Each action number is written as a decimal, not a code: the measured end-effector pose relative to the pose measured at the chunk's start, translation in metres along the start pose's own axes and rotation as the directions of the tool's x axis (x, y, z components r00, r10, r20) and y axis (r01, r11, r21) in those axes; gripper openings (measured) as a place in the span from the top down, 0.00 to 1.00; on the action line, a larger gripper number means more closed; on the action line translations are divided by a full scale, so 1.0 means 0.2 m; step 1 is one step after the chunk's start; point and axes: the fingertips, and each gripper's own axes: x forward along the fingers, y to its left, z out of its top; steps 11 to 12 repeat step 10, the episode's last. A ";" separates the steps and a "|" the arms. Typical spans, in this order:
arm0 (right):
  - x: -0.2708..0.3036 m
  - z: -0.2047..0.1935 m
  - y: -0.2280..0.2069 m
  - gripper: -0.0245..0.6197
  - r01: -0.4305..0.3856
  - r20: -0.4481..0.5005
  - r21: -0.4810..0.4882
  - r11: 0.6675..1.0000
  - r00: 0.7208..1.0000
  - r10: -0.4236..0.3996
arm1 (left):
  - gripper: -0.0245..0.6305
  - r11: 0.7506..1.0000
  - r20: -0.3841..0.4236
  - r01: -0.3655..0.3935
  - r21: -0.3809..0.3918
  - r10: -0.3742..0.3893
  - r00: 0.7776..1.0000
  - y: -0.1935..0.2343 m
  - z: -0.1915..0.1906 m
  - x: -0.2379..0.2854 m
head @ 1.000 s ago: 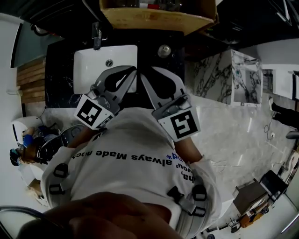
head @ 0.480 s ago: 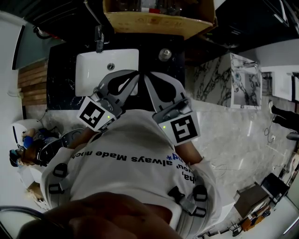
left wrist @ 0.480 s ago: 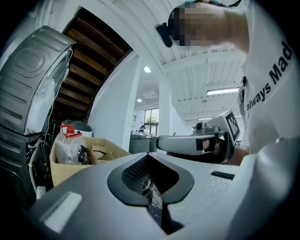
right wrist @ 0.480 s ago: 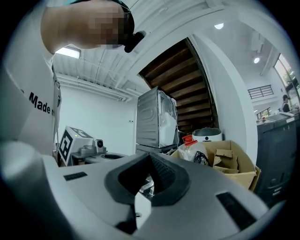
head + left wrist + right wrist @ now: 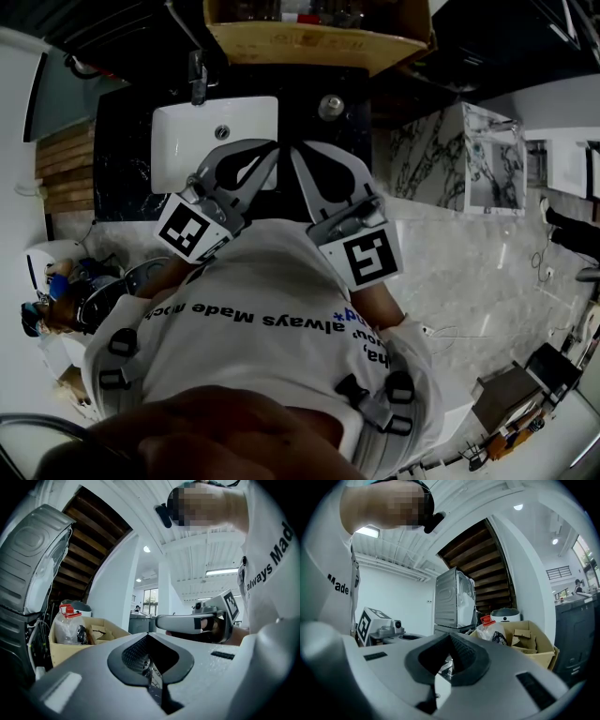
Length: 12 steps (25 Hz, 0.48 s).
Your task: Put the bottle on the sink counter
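Note:
A clear plastic bottle with a red cap lies in an open cardboard box beyond the sink. The right gripper view shows the same bottle in that box. In the head view the box sits past the black sink counter. My left gripper and right gripper are held side by side close to my chest, tips toward the counter. Both are shut with nothing between the jaws. The left gripper sees the right one beside it.
A white basin with a faucet is set in the counter's left part, and a round metal fitting lies on its right. A wrapped grey appliance stands behind the box. A marble-patterned wall is at the right.
The sink and both grippers sit a little lower in the head view than a second ago. Since half a second ago almost nothing has moved.

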 end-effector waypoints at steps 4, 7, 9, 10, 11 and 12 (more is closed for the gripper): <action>0.01 0.00 0.00 0.95 0.000 -0.005 -0.009 1.000 1.000 0.000 | 0.98 1.000 0.004 -0.001 -0.002 0.001 1.000 0.01 0.01 0.00; 0.01 -0.01 0.00 0.95 0.003 -0.007 -0.011 1.000 1.000 -0.003 | 0.98 1.000 0.006 0.004 0.001 -0.004 1.000 0.01 0.00 0.01; 0.02 -0.01 -0.01 0.95 0.005 -0.010 -0.011 1.000 1.000 -0.005 | 0.98 1.000 0.014 0.007 0.002 -0.007 1.000 0.01 0.01 0.01; 0.02 -0.01 -0.01 0.95 0.006 -0.011 -0.010 1.000 1.000 -0.006 | 0.98 1.000 0.020 0.008 0.002 -0.008 1.000 0.01 0.01 0.02; 0.02 -0.01 -0.01 0.95 0.006 -0.011 -0.010 1.000 1.000 -0.006 | 0.98 1.000 0.020 0.008 0.002 -0.008 1.000 0.01 0.01 0.02; 0.02 -0.01 -0.01 0.95 0.006 -0.011 -0.010 1.000 1.000 -0.006 | 0.98 1.000 0.020 0.008 0.002 -0.008 1.000 0.01 0.01 0.02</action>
